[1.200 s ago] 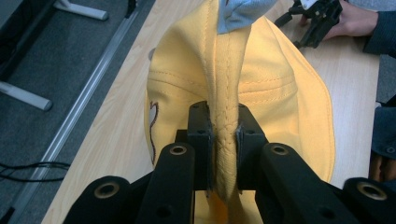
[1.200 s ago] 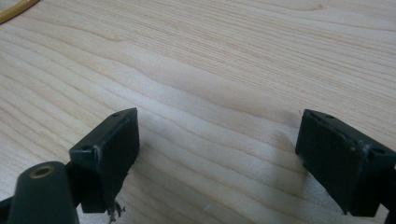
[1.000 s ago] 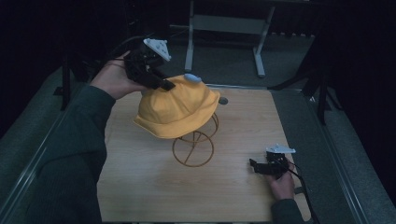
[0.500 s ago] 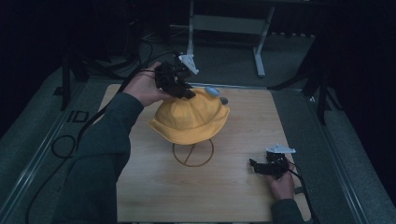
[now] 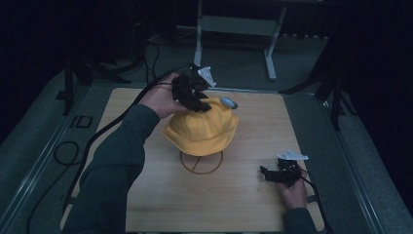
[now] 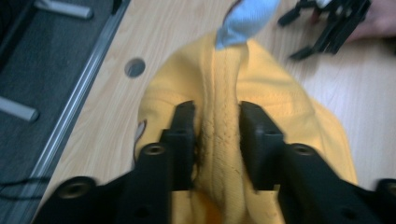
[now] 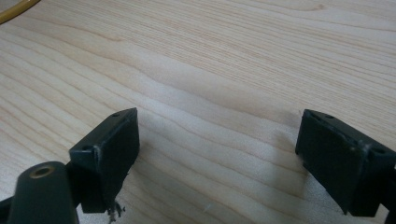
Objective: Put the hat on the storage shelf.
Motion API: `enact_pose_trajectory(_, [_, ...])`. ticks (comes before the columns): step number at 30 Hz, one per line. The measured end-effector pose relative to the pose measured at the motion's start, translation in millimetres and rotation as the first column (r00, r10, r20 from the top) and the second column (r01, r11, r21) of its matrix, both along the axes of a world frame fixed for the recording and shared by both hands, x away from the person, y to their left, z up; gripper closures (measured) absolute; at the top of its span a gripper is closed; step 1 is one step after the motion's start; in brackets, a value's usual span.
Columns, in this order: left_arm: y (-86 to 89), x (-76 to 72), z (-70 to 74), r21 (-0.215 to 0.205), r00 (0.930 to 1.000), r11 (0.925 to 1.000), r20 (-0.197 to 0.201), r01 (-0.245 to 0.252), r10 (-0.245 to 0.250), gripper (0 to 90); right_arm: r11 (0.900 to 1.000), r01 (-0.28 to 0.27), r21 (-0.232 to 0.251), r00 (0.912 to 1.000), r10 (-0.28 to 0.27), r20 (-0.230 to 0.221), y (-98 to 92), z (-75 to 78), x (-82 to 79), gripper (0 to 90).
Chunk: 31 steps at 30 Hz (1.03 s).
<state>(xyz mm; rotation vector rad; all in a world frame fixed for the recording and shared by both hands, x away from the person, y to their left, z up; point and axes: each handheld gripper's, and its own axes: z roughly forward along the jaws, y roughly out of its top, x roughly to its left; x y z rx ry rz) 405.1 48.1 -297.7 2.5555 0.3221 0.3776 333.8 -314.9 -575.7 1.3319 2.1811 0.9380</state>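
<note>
Hat (image 5: 202, 129), yellow cloth, draped over wire stand (image 5: 200, 163) mid-bench, brim hanging free all round, crown up. Placed so to keep shape on the frame w/ the round wire base flat on the wood.

Left claw (image 5: 200, 103) at the crown's far side, from upper left in high view. In left claw view, jaws have just been opening: a raised fold of the crown w/ its stitched seam lies between the pads (image 6: 184, 135), pads beside it but no real squeeze apparent, so read as let go, fabric merely bunched between. Judged as release after seating the hat on the stand; fold prob. stands up because of the pinch, should relax once claw lifts off.

Grey-blue tab (image 5: 229, 103) poking out at the crown's far edge, likely a label or loop; exact kind unclear.

Right claw (image 5: 271, 174) resting low at bench (image 5: 146, 204) near right corner, well apart from hat. Jaws wide apart, nothing between, bare wood under them in right claw view. Parked there, prob. to stay clear while the left does the work.

Round hole (image 6: 134, 67) in bench beside the hat, unused.

Next, by judgement: lift left claw straight up to avoid dragging hat off stand.
</note>
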Motion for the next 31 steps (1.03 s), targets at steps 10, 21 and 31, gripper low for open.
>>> enact_pose_trajectory(10, [20.8, -10.4, 27.5, -0.187, 0.9951, 0.9822, 0.093, -0.017, 0.035, 55.4, 1.0, 0.0, 0.0, 1.0, 0.0, -0.001, 0.0, 0.1, 0.0, 13.5])
enact_pose_trajectory(21, [16.0, -8.6, 9.8, -0.064, 0.9971, 0.9973, 0.065, -0.035, 0.039, 79.5, 1.0, 0.001, 0.001, 1.0, -0.001, -0.001, 0.1, 0.1, -0.1, 13.5])
enact_pose_trajectory(31, [39.4, -15.0, 25.2, -0.143, 0.9885, 0.9862, 0.113, -0.083, 0.1, 60.4, 1.0, 0.001, 0.001, 1.0, -0.001, -0.002, 0.1, 0.1, -0.1, 13.5])
